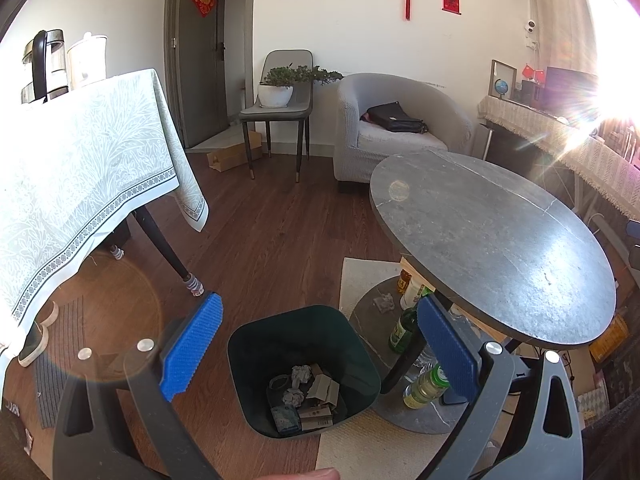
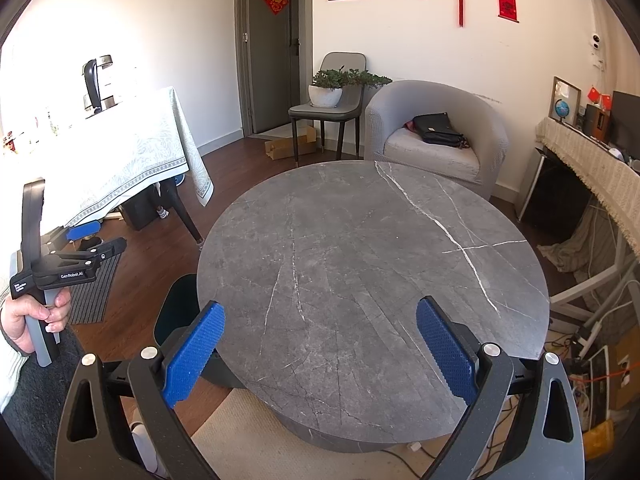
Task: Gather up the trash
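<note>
The left tool (image 1: 318,346) is held released above the dark bin (image 1: 360,352); the right tool (image 2: 320,352) is likewise spread wide, nothing gripped, over the round grey table (image 2: 360,240); crumpled paper (image 1: 301,374) and cardboard scraps (image 1: 322,390) are seen lying in the bin on the floor beside the table; such trash is judged light, soft and crushable, best pinched across its bulk; a further wad (image 1: 384,302) is seen on the table's base.
</note>
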Available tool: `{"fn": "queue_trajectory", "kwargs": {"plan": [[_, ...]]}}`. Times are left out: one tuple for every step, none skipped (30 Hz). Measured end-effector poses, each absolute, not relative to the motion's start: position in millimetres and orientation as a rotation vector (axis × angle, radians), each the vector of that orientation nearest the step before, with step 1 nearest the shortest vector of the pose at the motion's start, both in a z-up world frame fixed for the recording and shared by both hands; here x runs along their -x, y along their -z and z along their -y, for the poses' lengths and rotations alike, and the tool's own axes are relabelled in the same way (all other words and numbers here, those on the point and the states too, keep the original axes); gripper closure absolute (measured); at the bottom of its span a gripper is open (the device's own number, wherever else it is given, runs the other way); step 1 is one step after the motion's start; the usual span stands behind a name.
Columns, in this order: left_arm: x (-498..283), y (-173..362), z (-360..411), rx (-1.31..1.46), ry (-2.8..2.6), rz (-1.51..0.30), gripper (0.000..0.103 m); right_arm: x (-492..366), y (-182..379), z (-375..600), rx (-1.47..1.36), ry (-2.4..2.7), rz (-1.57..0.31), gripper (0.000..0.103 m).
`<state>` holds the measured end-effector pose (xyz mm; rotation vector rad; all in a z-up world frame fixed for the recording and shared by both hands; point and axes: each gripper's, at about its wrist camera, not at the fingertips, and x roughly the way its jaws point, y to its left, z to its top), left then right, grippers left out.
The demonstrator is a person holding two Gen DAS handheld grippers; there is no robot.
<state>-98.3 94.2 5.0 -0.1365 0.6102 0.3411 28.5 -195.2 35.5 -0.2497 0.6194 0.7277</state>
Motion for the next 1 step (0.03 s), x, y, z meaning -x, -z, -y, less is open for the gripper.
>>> {"fn": "queue_trajectory", "kwargs": {"plan": [[98.4, -5.6, -94.7, 0.137, -0.341, -0.608, 0.003, -28.6, -35.5, 195.2, 0.249, -0.728, -0.619, 0.005]]}}
